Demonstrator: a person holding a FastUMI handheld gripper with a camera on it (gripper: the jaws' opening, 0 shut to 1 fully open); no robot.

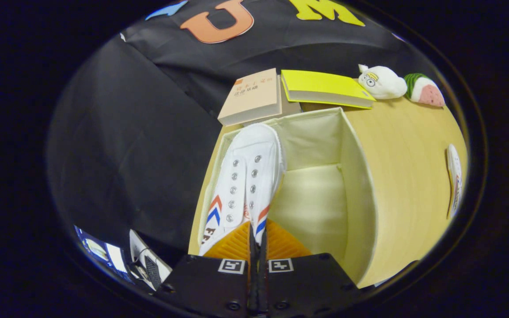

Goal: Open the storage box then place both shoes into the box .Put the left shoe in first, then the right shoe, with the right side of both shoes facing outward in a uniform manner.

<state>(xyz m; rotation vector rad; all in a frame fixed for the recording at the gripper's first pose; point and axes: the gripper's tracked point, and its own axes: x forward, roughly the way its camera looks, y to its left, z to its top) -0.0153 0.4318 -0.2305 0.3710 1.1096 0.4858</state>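
A white canvas shoe [248,176] with red and blue chevrons hangs over the open cream storage box [356,176], toe pointing away, along the box's left wall. My gripper [254,236] is shut on the shoe's heel collar, with the fingers pressed close together. The box interior to the right of the shoe is bare. The second white shoe [454,181] lies on the wooden table [409,145], well to the right of the box.
Beyond the box lie a tan book [252,97] and a yellow book [323,87]. A white plush toy [381,82] and a watermelon plush [424,89] sit at the table's far right. Black cloth hangs left of the table.
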